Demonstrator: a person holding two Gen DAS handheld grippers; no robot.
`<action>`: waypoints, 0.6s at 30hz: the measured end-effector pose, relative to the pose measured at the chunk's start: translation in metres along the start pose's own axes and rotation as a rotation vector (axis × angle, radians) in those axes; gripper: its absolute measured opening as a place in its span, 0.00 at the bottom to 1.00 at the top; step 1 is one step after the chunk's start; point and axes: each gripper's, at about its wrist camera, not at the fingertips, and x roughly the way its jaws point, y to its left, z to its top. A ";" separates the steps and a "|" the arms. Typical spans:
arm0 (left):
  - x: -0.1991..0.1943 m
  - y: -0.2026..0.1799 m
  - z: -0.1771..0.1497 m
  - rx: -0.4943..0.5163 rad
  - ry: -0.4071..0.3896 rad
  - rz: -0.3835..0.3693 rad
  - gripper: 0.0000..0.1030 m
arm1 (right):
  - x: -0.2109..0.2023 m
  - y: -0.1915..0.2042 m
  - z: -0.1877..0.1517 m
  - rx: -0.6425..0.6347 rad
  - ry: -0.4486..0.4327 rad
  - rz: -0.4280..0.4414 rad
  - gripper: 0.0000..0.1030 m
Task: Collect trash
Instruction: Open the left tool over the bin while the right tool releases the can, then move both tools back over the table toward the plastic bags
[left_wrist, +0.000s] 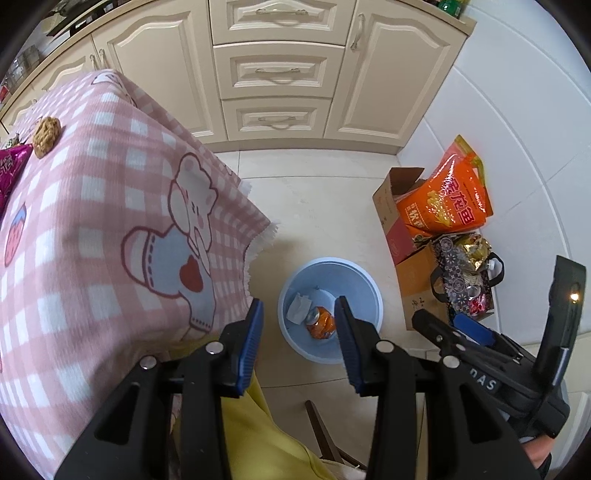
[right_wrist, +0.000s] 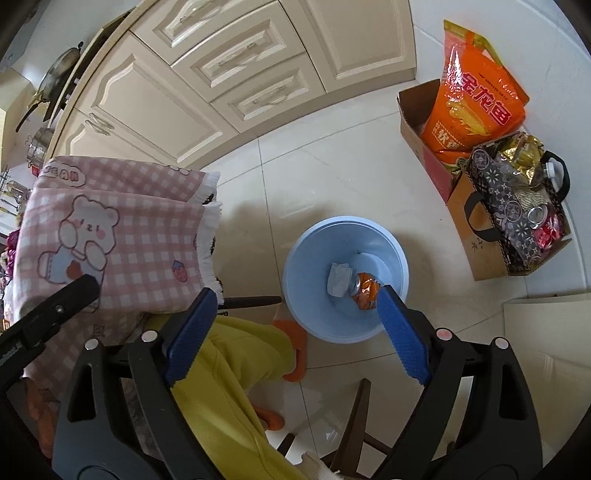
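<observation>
Right wrist view: crushed orange can (right_wrist: 365, 291) lies in blue bin (right_wrist: 306, 240) below open, empty right tongs (right_wrist: 295, 299)

I see cream wooden cabinets (left_wrist: 277, 74) along the back. Left of them hangs a pink checked bear-print tablecloth (left_wrist: 92, 221); right of them, an orange grain bag (left_wrist: 447, 199) in a brown cardboard box (left_wrist: 391, 206).

Home kitchen: cream cabinets (left_wrist: 277, 70), stovetop pan (right_wrist: 61, 66).

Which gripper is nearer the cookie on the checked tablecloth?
Left. The left gripper hangs beside the table's edge, with the cookie further back on the tablecloth. The right gripper sits on its far side, over the blue bin.
</observation>
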 end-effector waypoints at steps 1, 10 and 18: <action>-0.002 -0.001 -0.001 0.006 -0.004 -0.002 0.38 | -0.005 0.002 -0.002 -0.003 -0.008 0.000 0.84; -0.046 -0.005 -0.025 0.036 -0.081 -0.030 0.38 | -0.058 0.028 -0.024 -0.038 -0.114 0.006 0.84; -0.103 0.015 -0.053 0.018 -0.182 -0.027 0.38 | -0.102 0.073 -0.046 -0.080 -0.232 0.052 0.85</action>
